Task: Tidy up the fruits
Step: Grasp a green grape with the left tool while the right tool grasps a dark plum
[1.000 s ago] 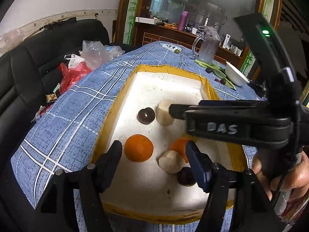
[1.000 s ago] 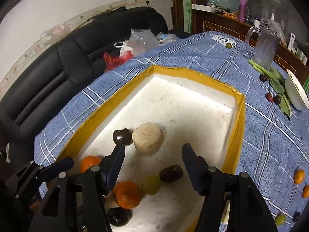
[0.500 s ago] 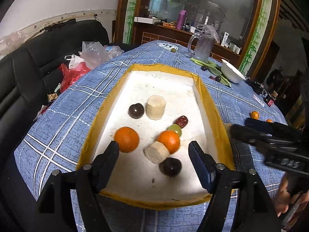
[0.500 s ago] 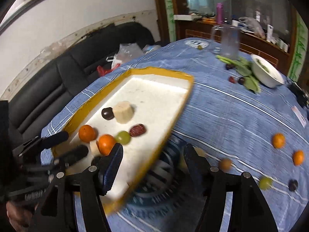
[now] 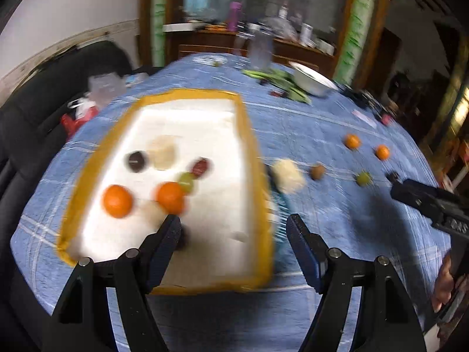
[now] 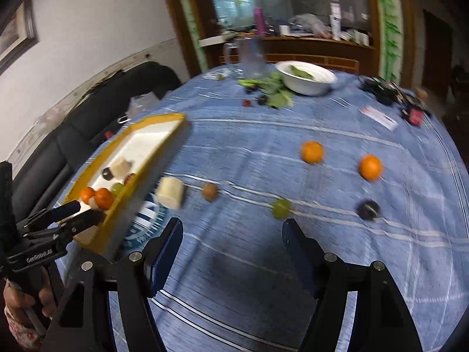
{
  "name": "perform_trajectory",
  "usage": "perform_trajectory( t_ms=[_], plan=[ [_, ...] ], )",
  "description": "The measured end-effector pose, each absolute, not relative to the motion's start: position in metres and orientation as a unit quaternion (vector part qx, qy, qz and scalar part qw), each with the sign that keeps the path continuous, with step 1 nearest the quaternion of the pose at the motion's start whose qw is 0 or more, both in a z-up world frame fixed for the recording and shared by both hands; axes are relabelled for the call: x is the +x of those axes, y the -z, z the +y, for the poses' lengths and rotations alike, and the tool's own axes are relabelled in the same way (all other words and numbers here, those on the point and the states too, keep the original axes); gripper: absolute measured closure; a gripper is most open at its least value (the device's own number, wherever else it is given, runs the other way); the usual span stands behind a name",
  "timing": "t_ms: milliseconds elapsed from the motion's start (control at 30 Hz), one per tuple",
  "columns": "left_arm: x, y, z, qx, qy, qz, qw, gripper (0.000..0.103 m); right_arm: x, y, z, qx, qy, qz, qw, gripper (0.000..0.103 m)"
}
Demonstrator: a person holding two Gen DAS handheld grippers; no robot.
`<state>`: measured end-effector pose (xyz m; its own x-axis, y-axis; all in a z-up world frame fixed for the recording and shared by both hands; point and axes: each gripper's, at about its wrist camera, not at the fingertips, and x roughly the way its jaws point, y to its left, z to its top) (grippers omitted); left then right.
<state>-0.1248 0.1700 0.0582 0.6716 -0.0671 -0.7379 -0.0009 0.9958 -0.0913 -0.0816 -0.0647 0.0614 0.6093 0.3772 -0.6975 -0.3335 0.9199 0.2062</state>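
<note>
A yellow-rimmed white tray [image 5: 246,135] [image 6: 164,149] holds several fruits: two oranges [image 5: 117,201], a dark plum [image 5: 135,161], a pale chunk [image 5: 162,152], a green grape, a red date. Loose on the blue cloth lie a pale chunk [image 6: 170,192], a brown fruit [image 6: 210,191], a green grape [image 6: 282,207], a dark plum [image 6: 368,209] and two oranges [image 6: 312,151] [image 6: 370,167]. My left gripper [image 5: 233,231] is open and empty over the tray's near right corner. My right gripper [image 6: 231,234] is open and empty above the cloth, short of the loose fruits.
At the far side of the table stand a white bowl [image 6: 306,77], green leaves [image 6: 272,88], a glass jug [image 6: 252,55] and small clutter [image 6: 390,94]. A black sofa [image 5: 35,94] with plastic bags lies to the left. Both views are motion-blurred.
My right gripper has swung right, out of the tray and over the loose fruits on the cloth. My left gripper has turned right, from the tray's middle to its right corner.
</note>
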Motion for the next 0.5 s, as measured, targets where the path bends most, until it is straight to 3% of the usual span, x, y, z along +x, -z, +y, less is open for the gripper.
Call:
perform_trajectory(
  t_ms=[100, 167, 233, 500],
  plan=[
    [-0.127, -0.057, 0.133, -0.007, 0.060, 0.409, 0.911, 0.029, -0.085, -0.055, -0.090, 0.043, -0.181, 0.399, 0.898, 0.028],
    [-0.130, -0.055, 0.111, 0.019, 0.068, 0.406, 0.911, 0.020, -0.087, -0.052, -0.105, 0.053, -0.169, 0.401, 0.899, 0.029],
    [-0.131, -0.052, 0.105, 0.025, 0.069, 0.406, 0.911, 0.019, -0.089, -0.052, -0.119, 0.060, -0.156, 0.400, 0.901, 0.029],
    [-0.127, -0.061, 0.135, -0.045, 0.062, 0.392, 0.917, 0.019, -0.093, -0.041, -0.177, 0.098, -0.097, 0.408, 0.903, 0.029]
  ],
)
